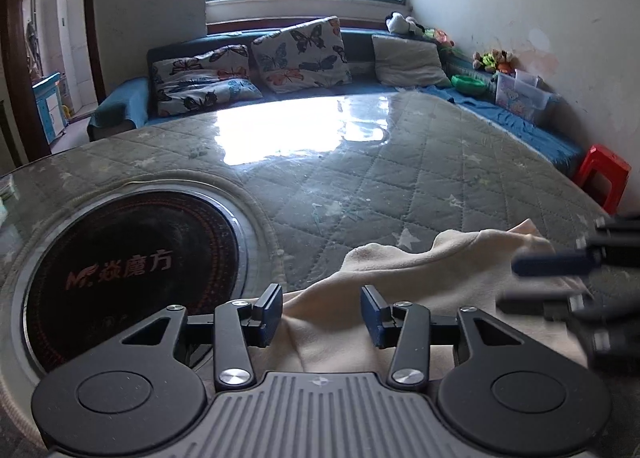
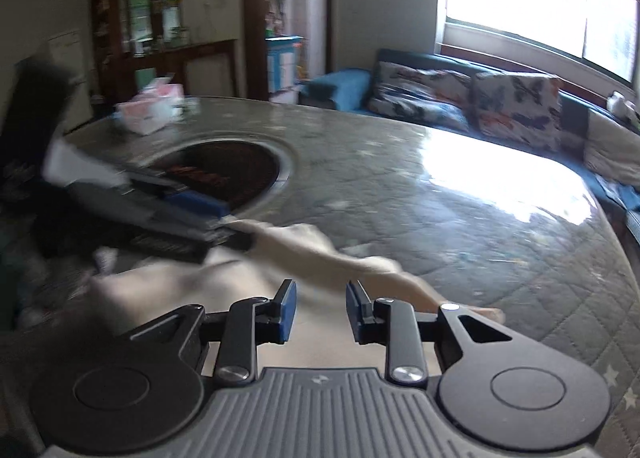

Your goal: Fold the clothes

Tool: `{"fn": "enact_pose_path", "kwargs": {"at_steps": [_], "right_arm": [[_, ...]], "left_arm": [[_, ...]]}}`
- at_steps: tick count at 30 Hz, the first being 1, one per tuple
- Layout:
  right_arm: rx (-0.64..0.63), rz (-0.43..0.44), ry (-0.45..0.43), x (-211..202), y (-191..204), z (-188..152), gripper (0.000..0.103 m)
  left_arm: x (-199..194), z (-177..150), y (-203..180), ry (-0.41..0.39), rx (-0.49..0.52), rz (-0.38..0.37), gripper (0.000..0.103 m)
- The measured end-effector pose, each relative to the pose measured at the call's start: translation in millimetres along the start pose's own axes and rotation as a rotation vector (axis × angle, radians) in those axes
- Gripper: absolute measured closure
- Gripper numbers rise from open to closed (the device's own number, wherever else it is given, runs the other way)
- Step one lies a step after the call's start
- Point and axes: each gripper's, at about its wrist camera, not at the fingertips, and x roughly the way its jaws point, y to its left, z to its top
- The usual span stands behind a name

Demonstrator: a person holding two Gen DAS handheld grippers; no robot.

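**Cloth loose under two open tongs**

Fabric lies free at this moment: the cream garment [image 1: 420,278] is spread on the surface [image 1: 400,161] directly ahead of and beneath the left tongs [image 1: 322,312], whose blue pads stand wide apart with nothing between them. The right tongs [image 2: 321,312] are likewise parted, a little narrower, and empty, with the same garment [image 2: 320,254] running across just beyond their tips.

Risk, as I judge it, comes mostly from the surface. It looks like a quilted cover under a glossy clear sheet, slick and bright with window glare, so a soft knit could slide instead of creasing when one edge is pulled. A pinch that takes only the top layer would drag a sleeve and leave the body behind, giving a skewed fold. The garment's near edge seems to reach the rim of the surface below the left tongs, so a careless tug might spill it off.

Left of the left tongs sits a round black cooktop [image 1: 132,278] set into the surface, with a raised ring; a hem dragged that way could catch on it.

The two tongs work close together, and each view shows the other blurred, so a collision is plausible. The garment looks thick, matte and limp, with rounded rumpled folds.
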Motion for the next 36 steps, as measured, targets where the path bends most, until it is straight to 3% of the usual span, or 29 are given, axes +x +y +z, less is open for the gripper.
{"fn": "enact_pose_path", "kwargs": {"at_steps": [7, 12, 17, 29, 36], "right_arm": [[-0.085, 0.012, -0.019, -15.9, 39.4, -23.2, 0.072], [-0.141, -0.02, -0.022, -17.1, 58.6, -38.8, 0.072], [-0.109, -0.023, -0.077, -37.6, 56.6, -38.0, 0.074], [-0.018, -0.057, -0.057, -51.1, 33.2, -48.6, 0.078], [0.015, -0.083, -0.017, -46.7, 23.1, -59.4, 0.079]], "left_arm": [[-43.9, -26.2, 0.9, -0.059, 0.023, 0.013, 0.054], [-57.2, -52.4, -5.4, -0.057, 0.049, 0.037, 0.054], [-59.9, -63.1, -3.0, -0.056, 0.031, 0.049, 0.054], [-73.1, -65.0, -0.3, -0.087, 0.003, 0.043, 0.047], [-64.6, -72.8, -1.0, -0.057, -0.007, 0.043, 0.047]]}}
